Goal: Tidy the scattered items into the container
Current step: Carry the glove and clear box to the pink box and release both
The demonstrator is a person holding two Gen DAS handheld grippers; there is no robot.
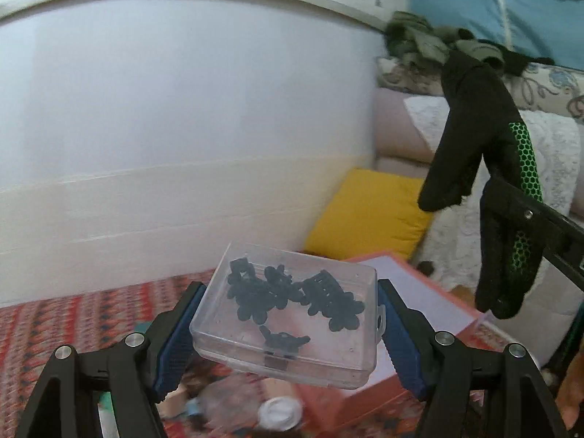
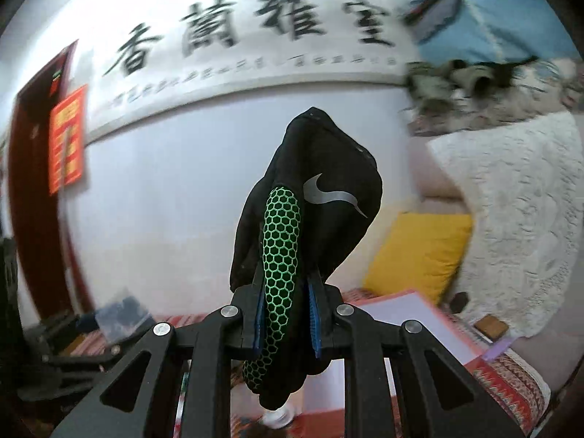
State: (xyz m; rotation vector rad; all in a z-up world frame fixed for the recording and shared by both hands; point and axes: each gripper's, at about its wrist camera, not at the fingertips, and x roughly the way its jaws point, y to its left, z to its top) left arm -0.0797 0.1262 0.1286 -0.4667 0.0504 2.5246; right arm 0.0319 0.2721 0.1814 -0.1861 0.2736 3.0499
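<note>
My left gripper (image 1: pixel 288 314) is shut on a clear plastic box (image 1: pixel 233 343), its blue pads pressed against both short sides. Inside the box lie several black hair clips (image 1: pixel 292 295). The box hangs in the air above the patterned cloth. My right gripper (image 2: pixel 286 314) is shut on a black glove (image 2: pixel 321 168) with a green honeycomb strip; the glove droops over and below its fingers. In the left wrist view the same black glove (image 1: pixel 471 135) hangs at the right from the right gripper's finger (image 1: pixel 536 219). The orange container (image 1: pixel 419 292) with a pale inside sits low, behind the clear box.
A red patterned cloth (image 1: pixel 73 325) covers the surface below. A white bottle cap (image 1: pixel 279 414) and blurred small items lie under the box. A yellow cushion (image 1: pixel 368 211), a white lace cover (image 2: pixel 518 219) and piled clothes (image 1: pixel 419 40) stand at the right, with a white wall (image 1: pixel 182 109) behind.
</note>
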